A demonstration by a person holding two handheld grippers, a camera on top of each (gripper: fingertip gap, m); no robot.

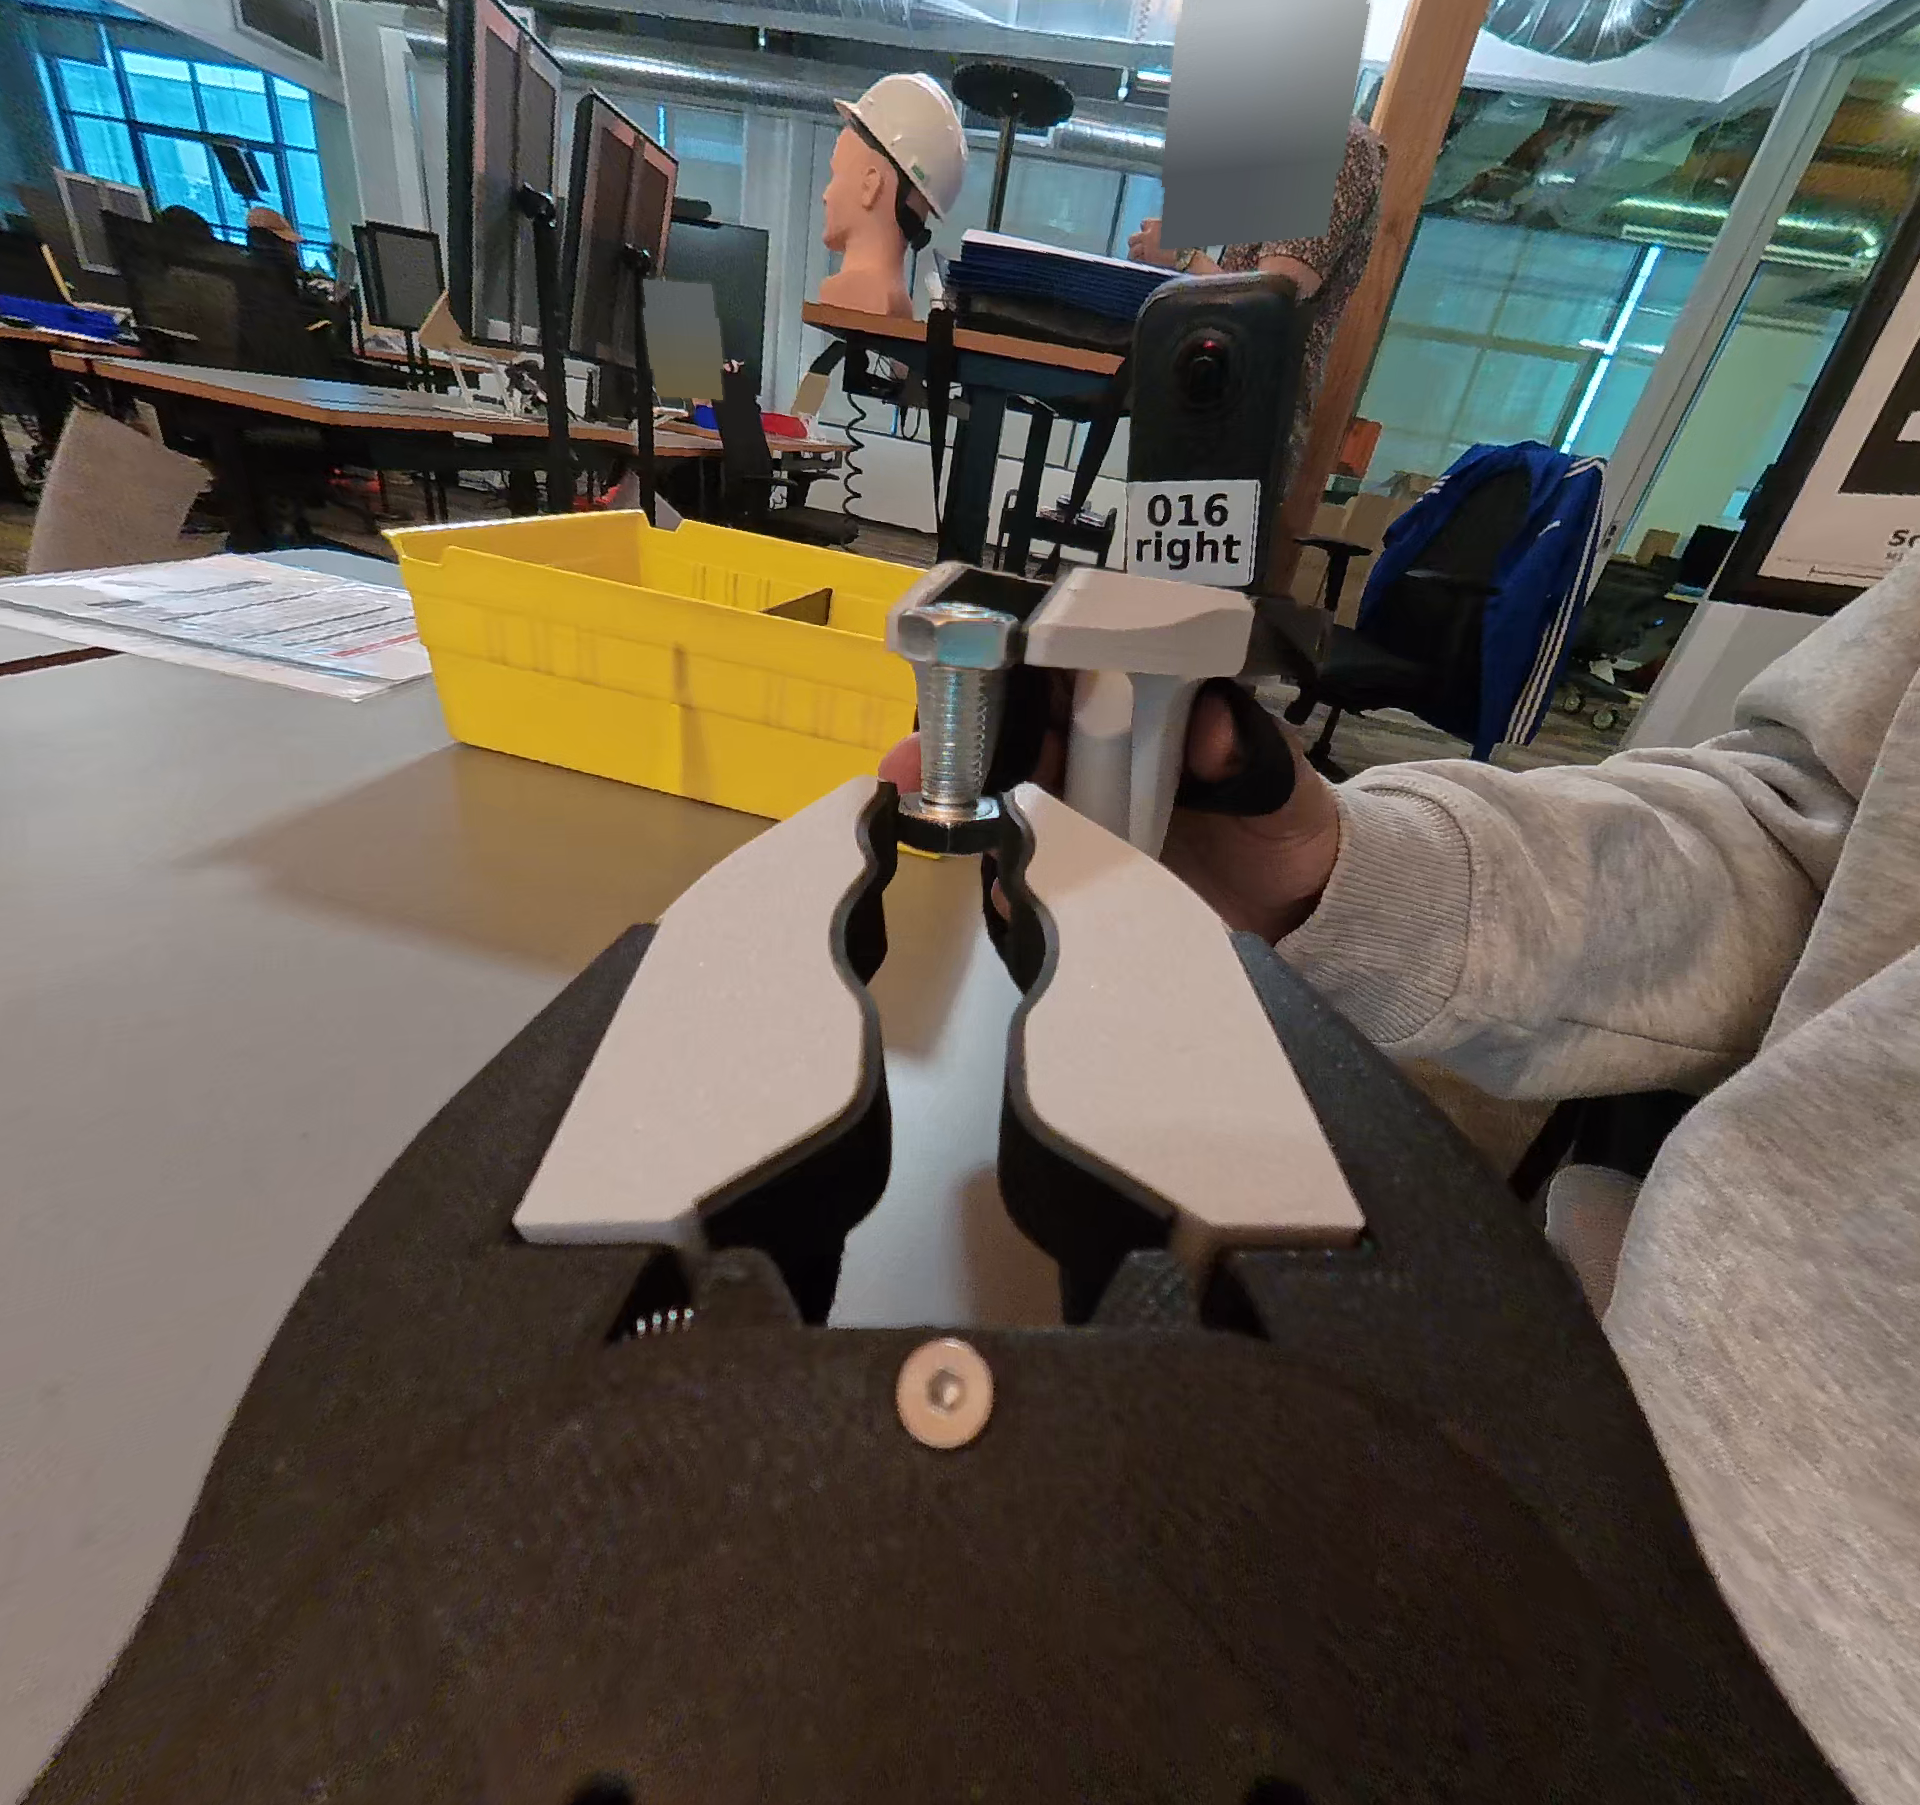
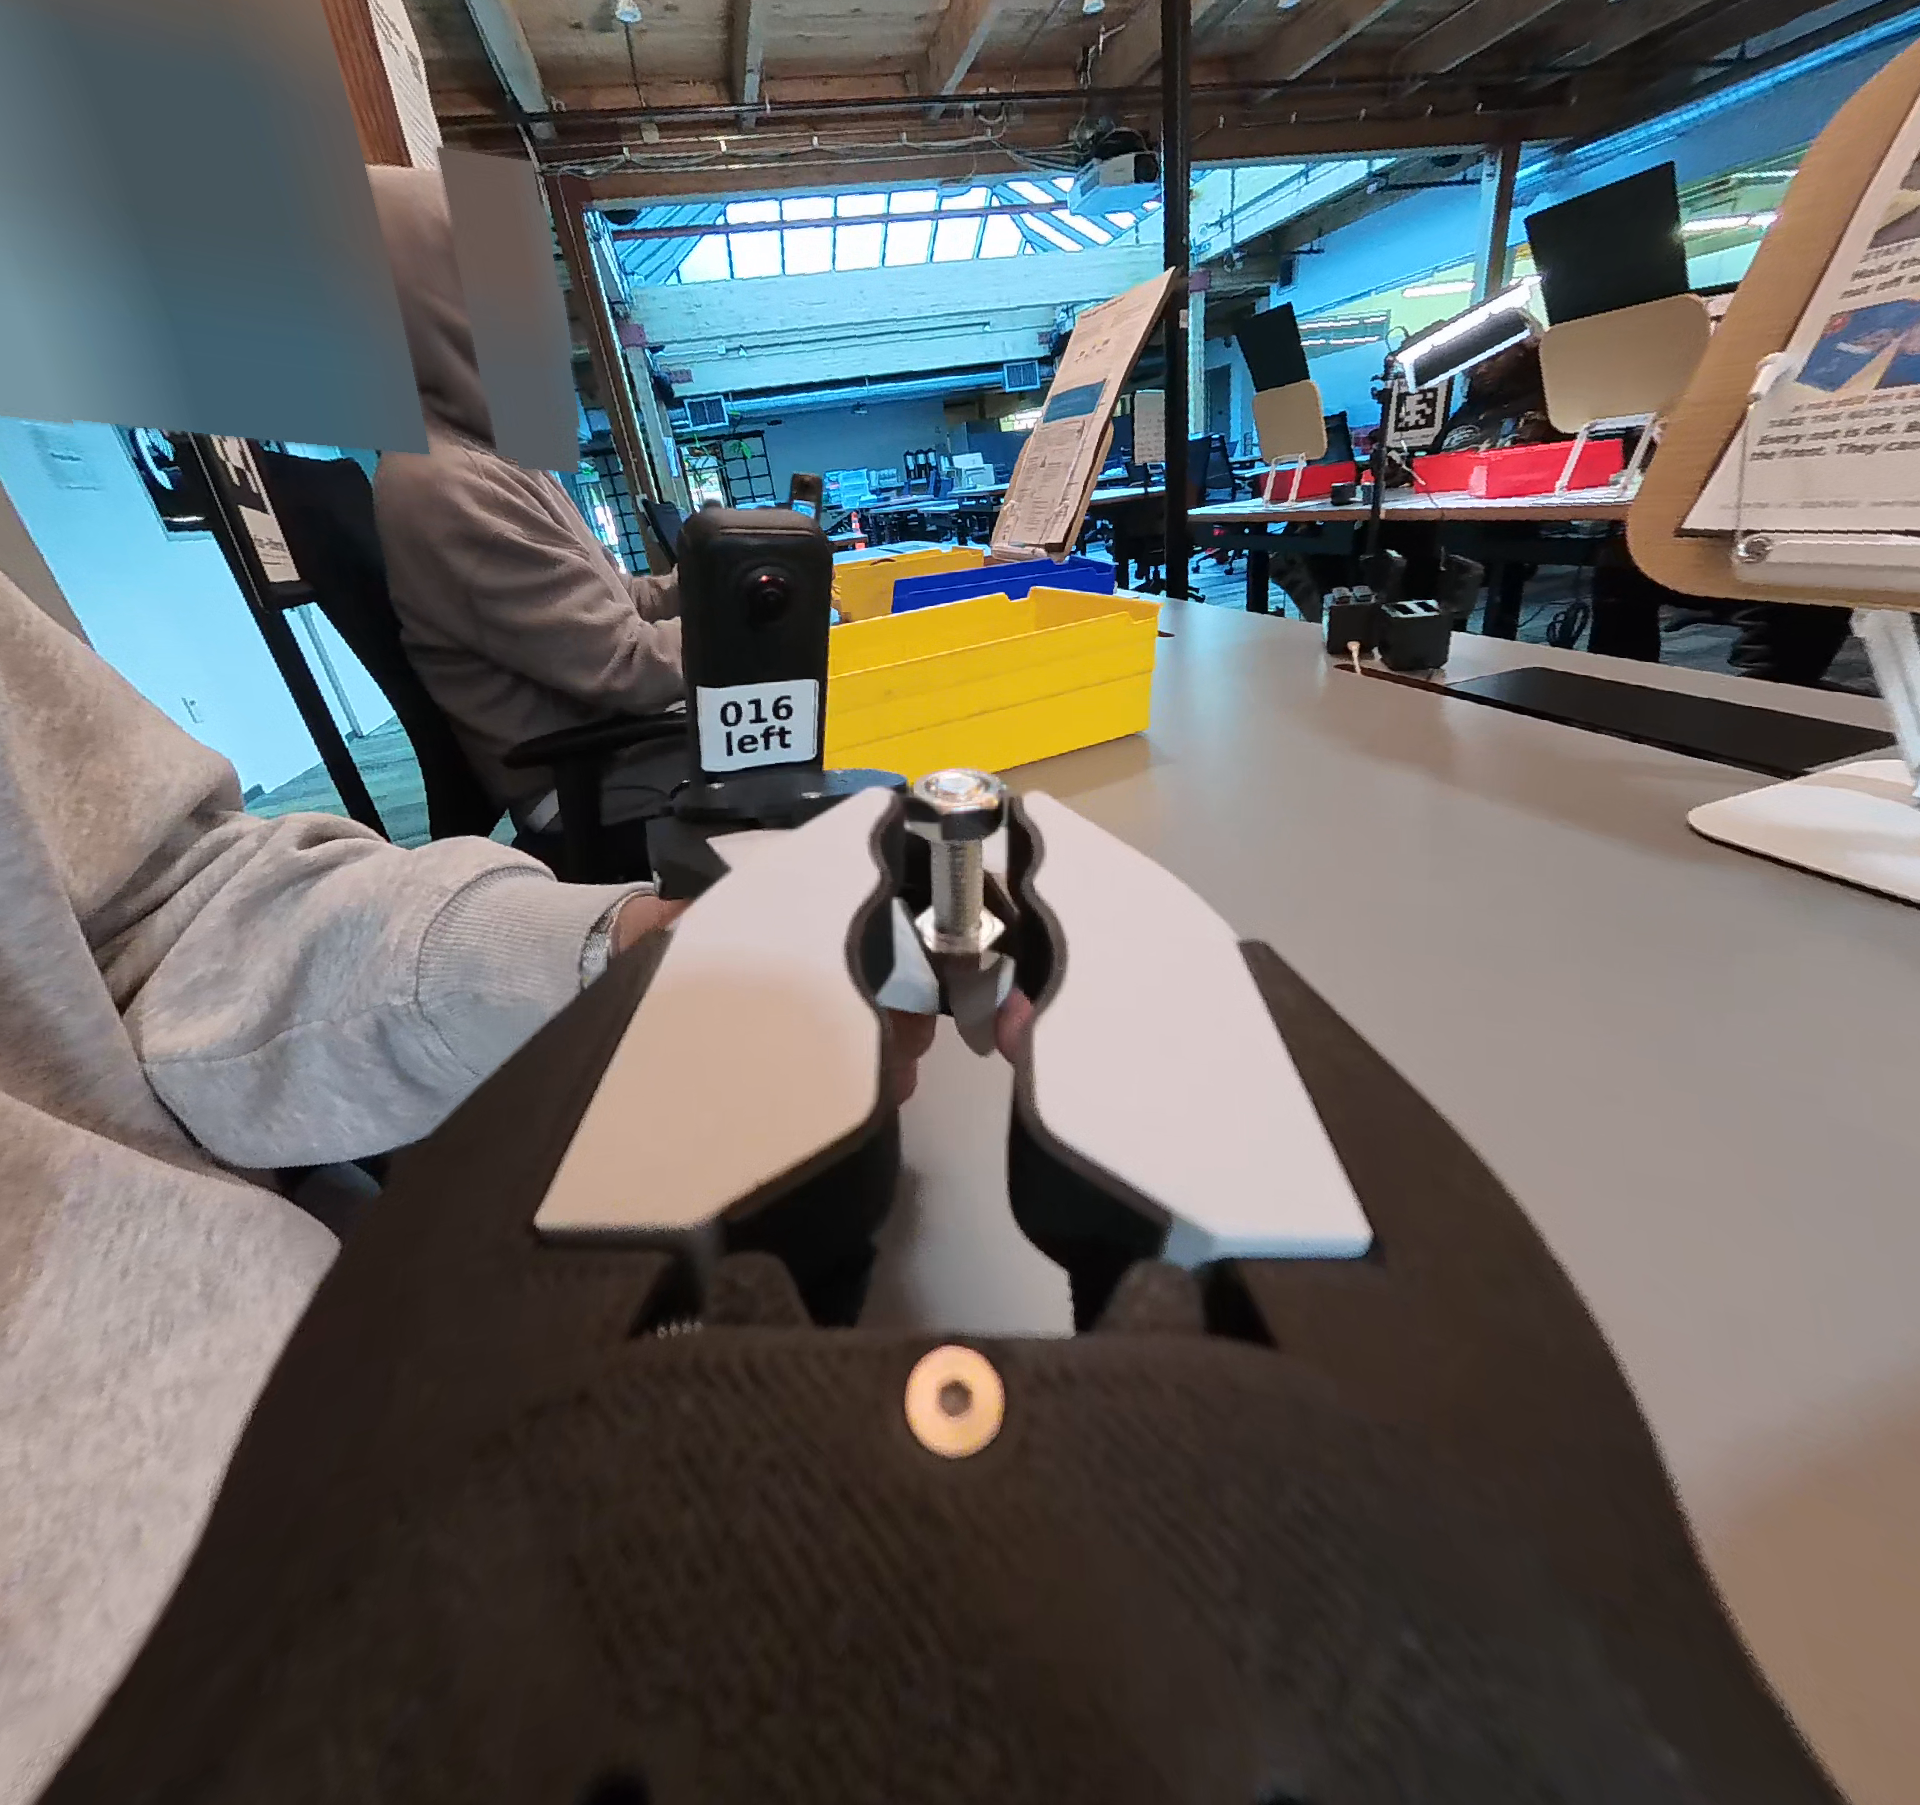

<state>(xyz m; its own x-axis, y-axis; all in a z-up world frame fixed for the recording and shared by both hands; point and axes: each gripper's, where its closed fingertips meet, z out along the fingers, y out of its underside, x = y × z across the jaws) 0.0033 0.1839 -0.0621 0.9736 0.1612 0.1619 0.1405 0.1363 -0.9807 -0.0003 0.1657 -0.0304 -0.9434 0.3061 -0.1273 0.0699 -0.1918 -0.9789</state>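
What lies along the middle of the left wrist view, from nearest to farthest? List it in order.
left tongs shut on the nut → bolt standing upright from the nut → yellow bin on the table → mannequin head in a white hard hat, on a far desk

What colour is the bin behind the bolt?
Yellow bin, clearest in the left wrist view, behind the bolt.

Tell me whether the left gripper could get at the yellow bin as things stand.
Probably not yet: the left gripper is shut on the nut of the bolt, whose head the right gripper clamps. The yellow bin lies just behind, unobstructed.
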